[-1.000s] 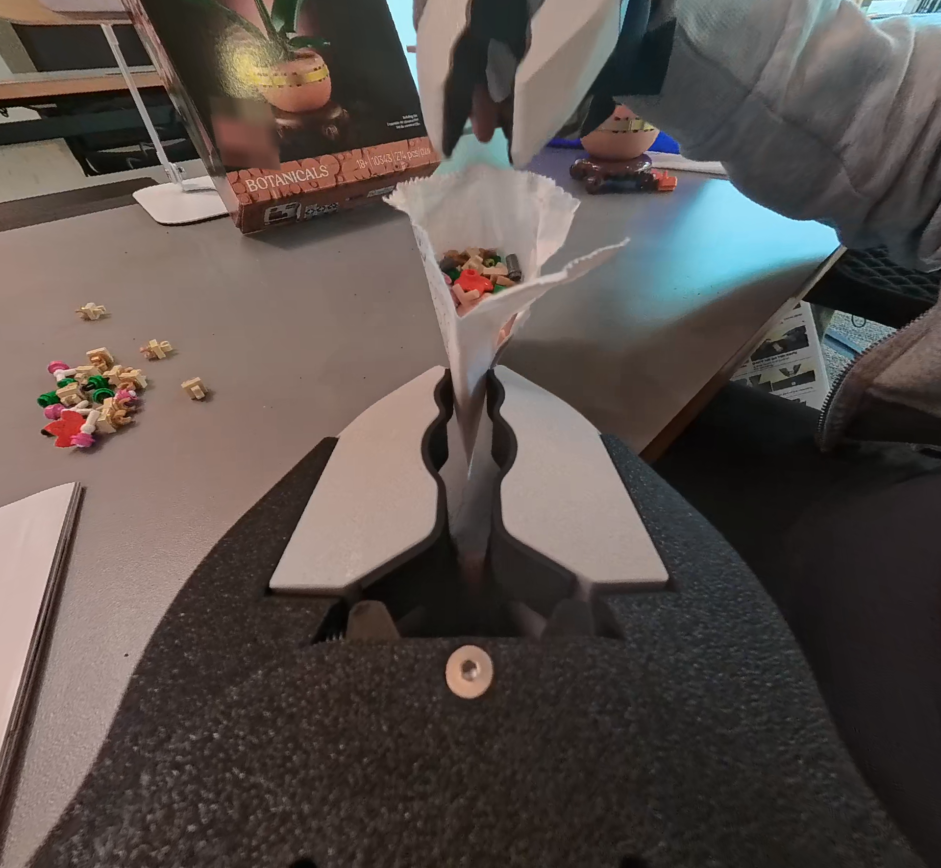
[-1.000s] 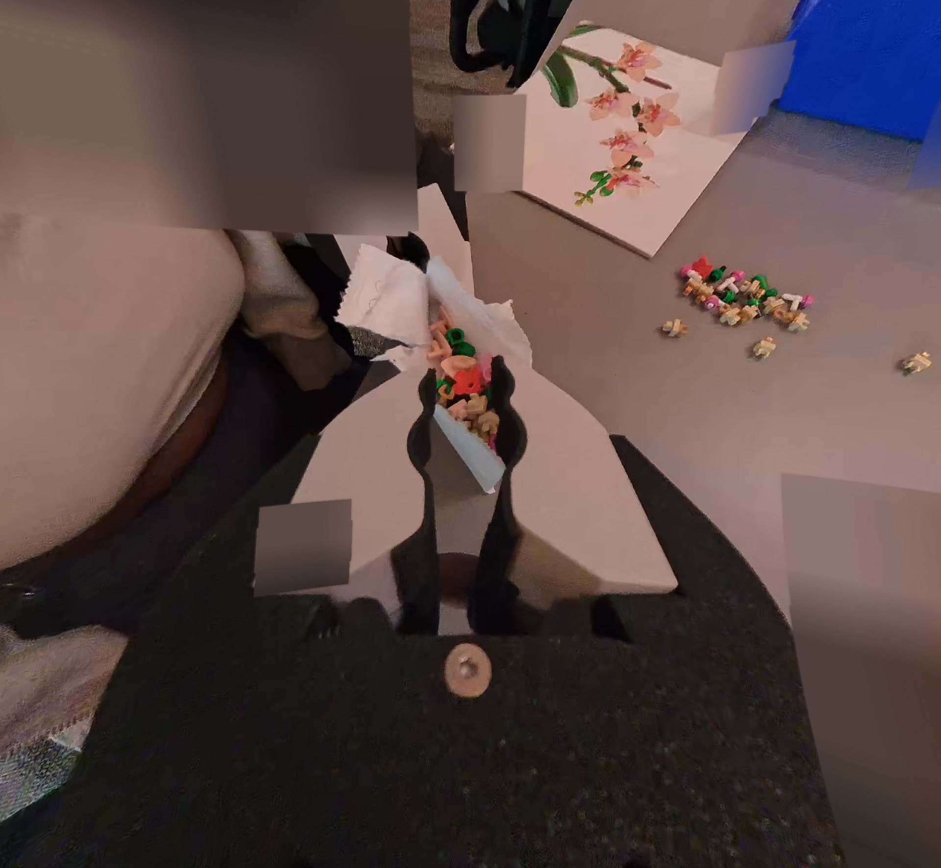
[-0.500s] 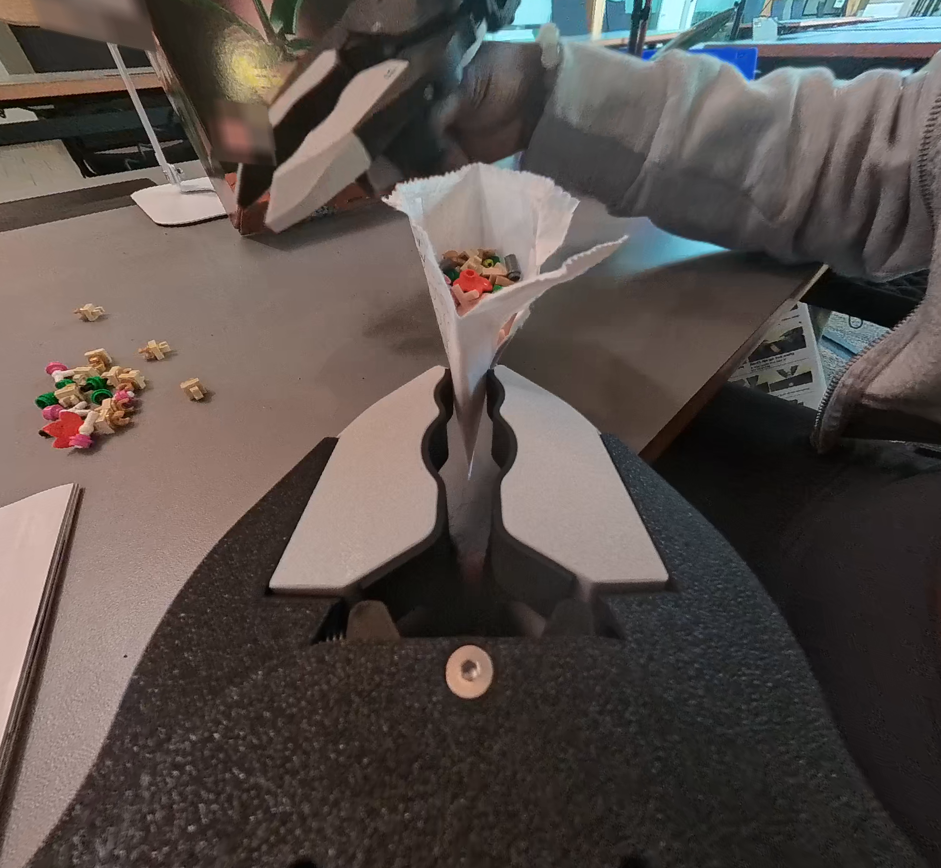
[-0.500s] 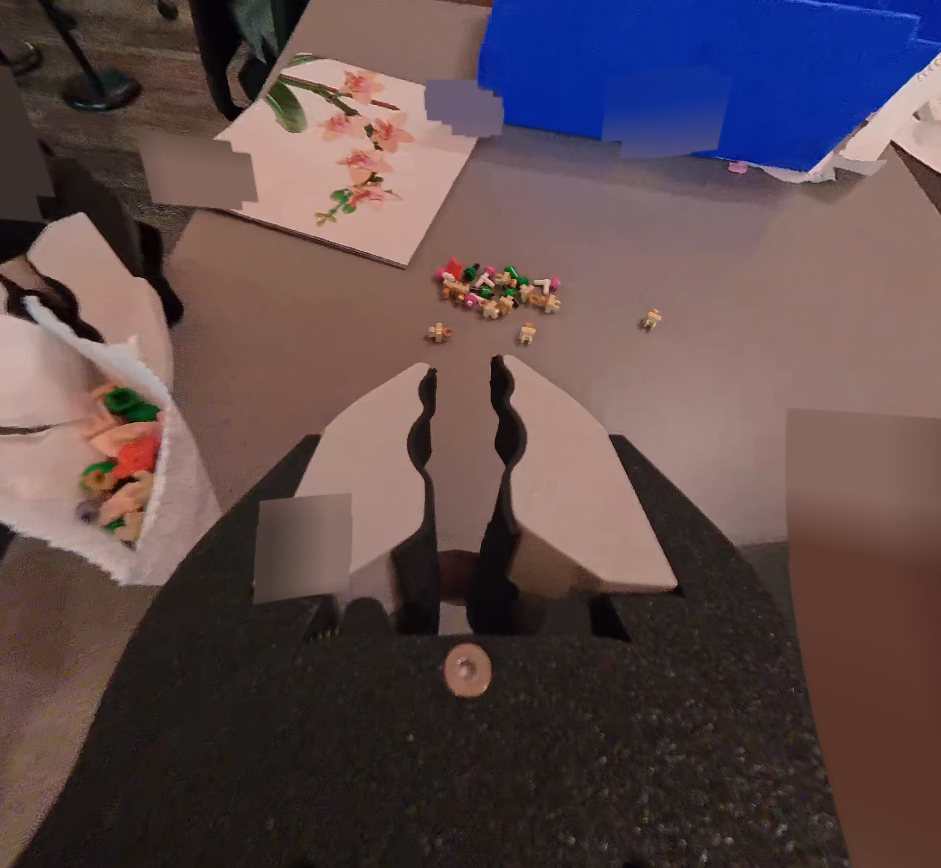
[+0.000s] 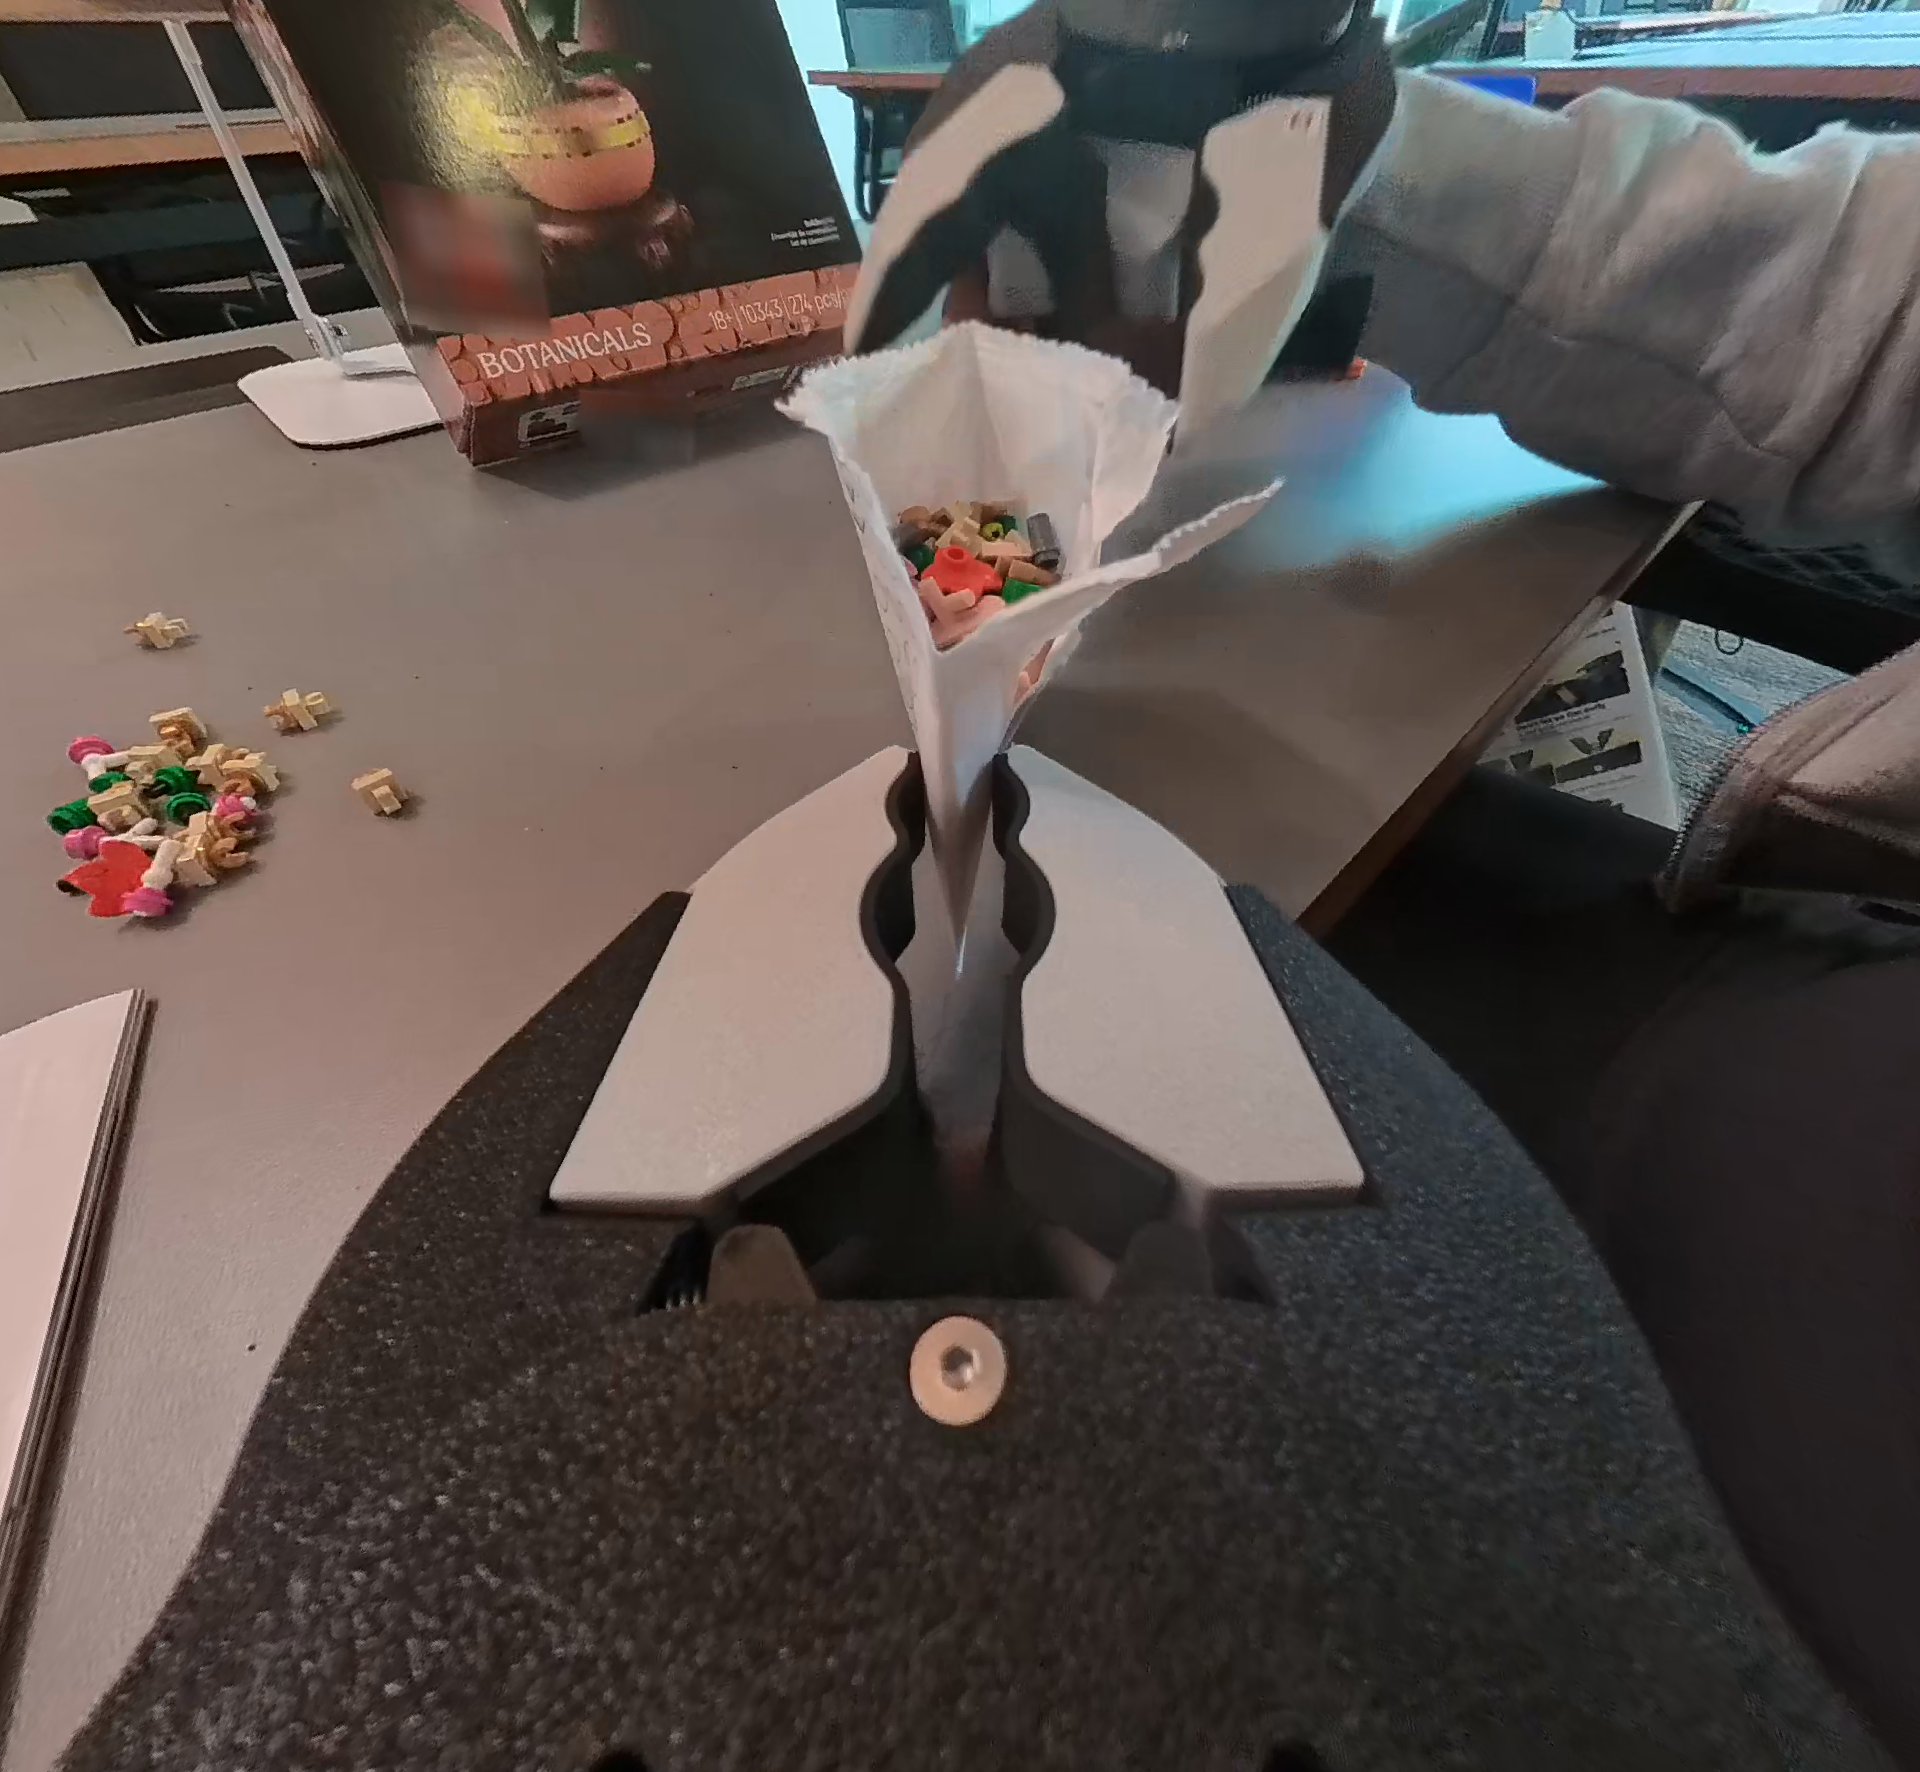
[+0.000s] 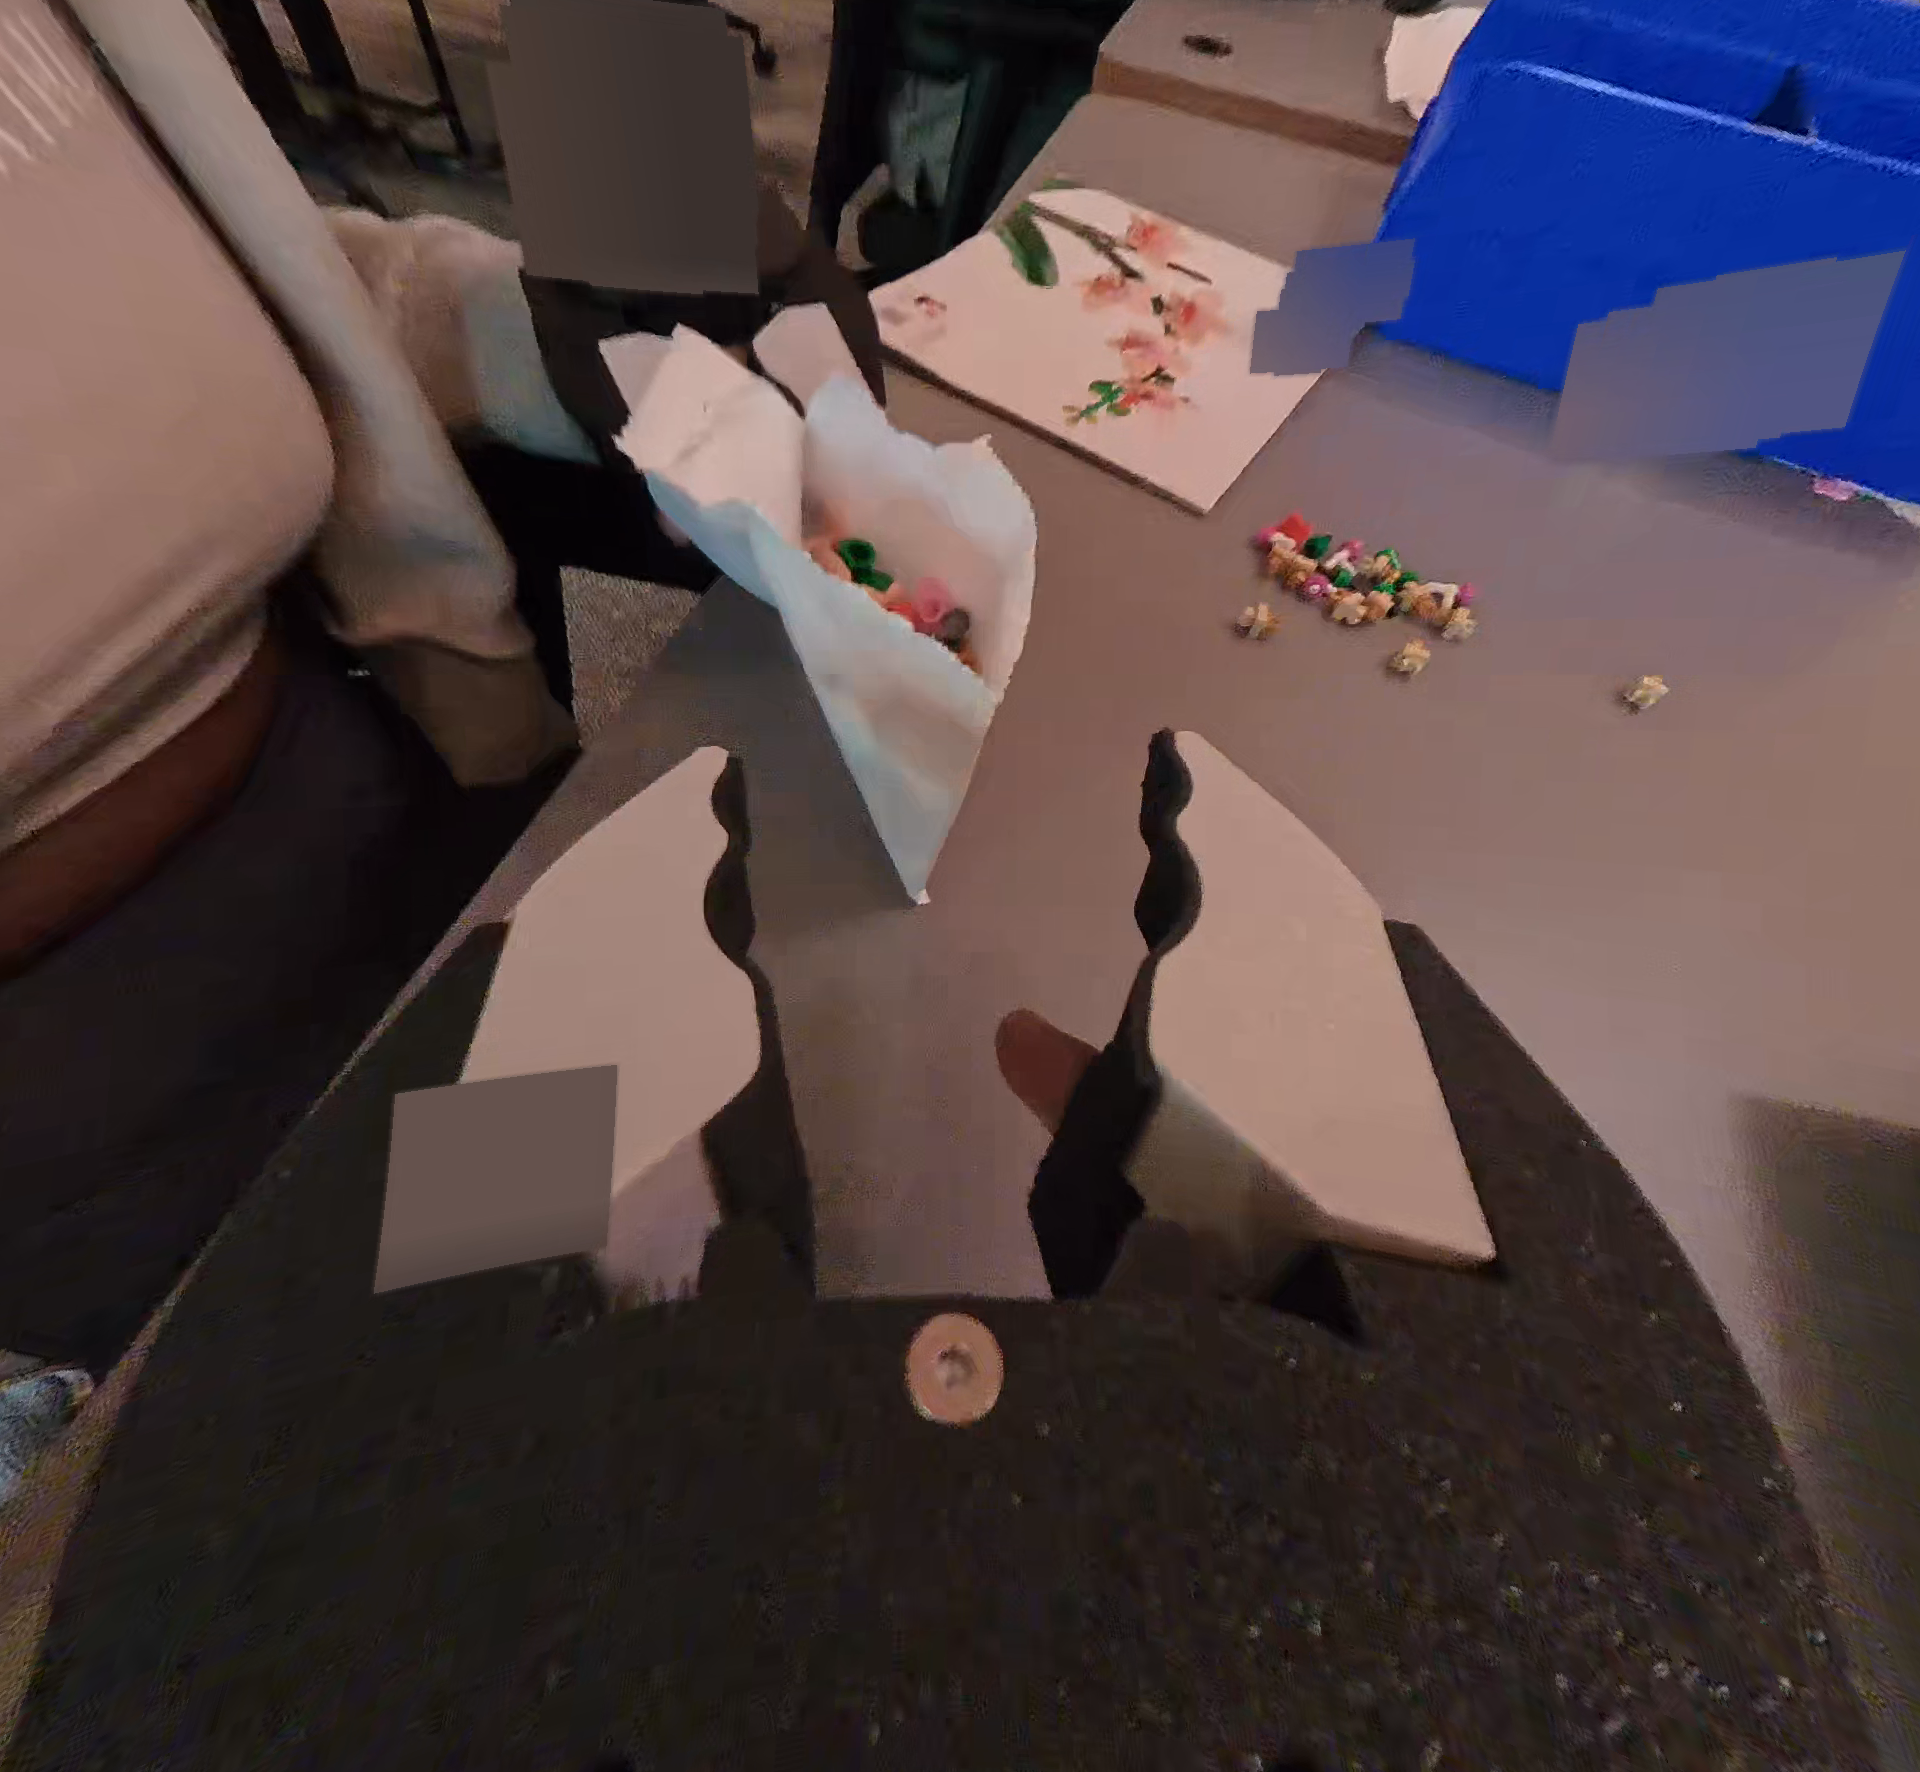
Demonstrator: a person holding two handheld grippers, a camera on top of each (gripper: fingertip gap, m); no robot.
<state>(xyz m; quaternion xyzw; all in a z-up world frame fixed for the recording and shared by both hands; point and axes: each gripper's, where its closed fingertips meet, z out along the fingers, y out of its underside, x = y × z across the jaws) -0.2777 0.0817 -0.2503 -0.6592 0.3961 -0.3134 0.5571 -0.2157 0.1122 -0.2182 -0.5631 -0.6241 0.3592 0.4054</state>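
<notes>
My left gripper is shut on the lower, narrow part of a white paper bag and holds it upright above the grey table. The bag's mouth is open and shows several small coloured toy brick pieces. My right gripper is open wide and empty. It hovers just above the bag, with the bag's lower corner between its fingers. In the left wrist view it hangs over the bag's mouth, fingers pointing down.
A loose pile of small pieces lies on the table. A dark set box stands at the back. A booklet and a blue bin lie beyond. The table edge is close on the right. My hands' fingertips stand some 9 cm from each other.
My right gripper swung away over the table toward the pile, then came back above the bag's mouth and opened wide. My left gripper kept holding the bag still.
</notes>
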